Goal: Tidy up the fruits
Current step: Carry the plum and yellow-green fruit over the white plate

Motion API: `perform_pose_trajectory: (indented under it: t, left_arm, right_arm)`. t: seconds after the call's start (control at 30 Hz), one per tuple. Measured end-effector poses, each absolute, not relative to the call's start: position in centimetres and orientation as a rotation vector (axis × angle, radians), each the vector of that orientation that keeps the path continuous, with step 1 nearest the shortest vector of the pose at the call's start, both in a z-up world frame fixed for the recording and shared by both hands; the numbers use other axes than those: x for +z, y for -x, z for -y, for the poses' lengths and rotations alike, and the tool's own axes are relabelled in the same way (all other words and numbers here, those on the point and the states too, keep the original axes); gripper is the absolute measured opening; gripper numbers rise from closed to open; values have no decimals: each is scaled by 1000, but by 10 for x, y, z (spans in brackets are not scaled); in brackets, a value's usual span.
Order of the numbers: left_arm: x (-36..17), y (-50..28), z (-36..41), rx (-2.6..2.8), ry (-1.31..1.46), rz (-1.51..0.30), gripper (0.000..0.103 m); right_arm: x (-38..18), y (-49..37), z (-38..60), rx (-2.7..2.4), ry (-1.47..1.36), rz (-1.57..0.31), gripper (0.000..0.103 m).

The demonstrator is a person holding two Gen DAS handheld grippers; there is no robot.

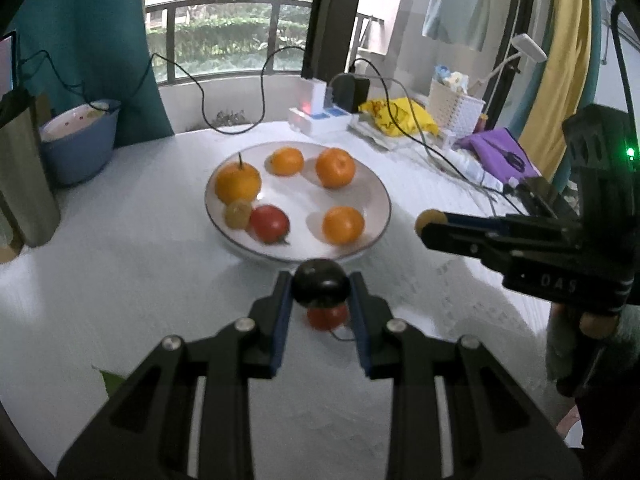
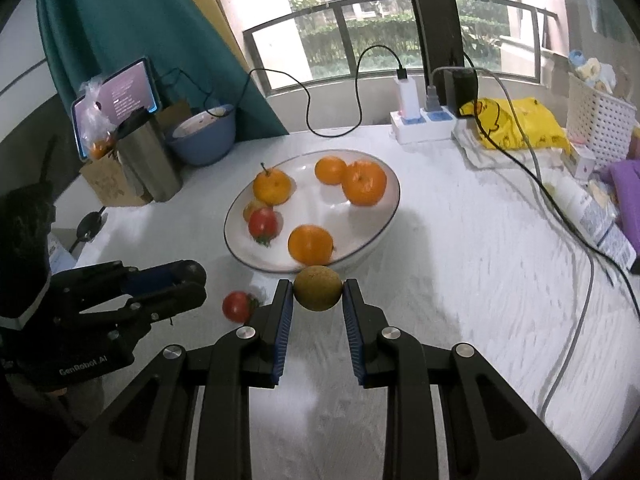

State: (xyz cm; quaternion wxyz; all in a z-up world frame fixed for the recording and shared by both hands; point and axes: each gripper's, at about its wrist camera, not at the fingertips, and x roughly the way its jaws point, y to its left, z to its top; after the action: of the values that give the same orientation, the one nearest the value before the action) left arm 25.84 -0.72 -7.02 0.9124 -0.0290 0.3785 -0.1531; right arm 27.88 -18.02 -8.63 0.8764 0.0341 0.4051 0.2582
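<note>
My left gripper point(image 1: 320, 286) is shut on a dark round fruit point(image 1: 320, 282), held above the table just in front of the white plate point(image 1: 304, 196). A red tomato point(image 1: 328, 317) lies on the table right below it. My right gripper point(image 2: 318, 290) is shut on a brownish-green round fruit point(image 2: 318, 288) at the plate's point(image 2: 320, 204) near rim. The plate holds several oranges point(image 1: 335, 168), a red tomato point(image 1: 270, 223) and a small yellow fruit point(image 1: 238, 213). In the right wrist view the left gripper point(image 2: 192, 276) is at the left, beside the loose tomato point(image 2: 238, 306).
A steel flask point(image 2: 150, 160) and a blue bowl point(image 2: 204, 136) stand at the back left. A power strip point(image 2: 424, 124) with black cables, a yellow bag point(image 2: 520, 128), a white basket point(image 2: 600, 120) and purple cloth point(image 1: 500, 152) crowd the back right. A tablet point(image 2: 120, 96) leans behind the flask.
</note>
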Motion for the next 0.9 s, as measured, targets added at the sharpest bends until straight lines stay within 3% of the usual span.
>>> perform_pose_trajectory:
  t: [0.9]
  left_arm:
    - [-78, -339, 13, -317, 35, -772, 29]
  right_arm:
    - [-100, -354, 165, 552, -64, -849, 27]
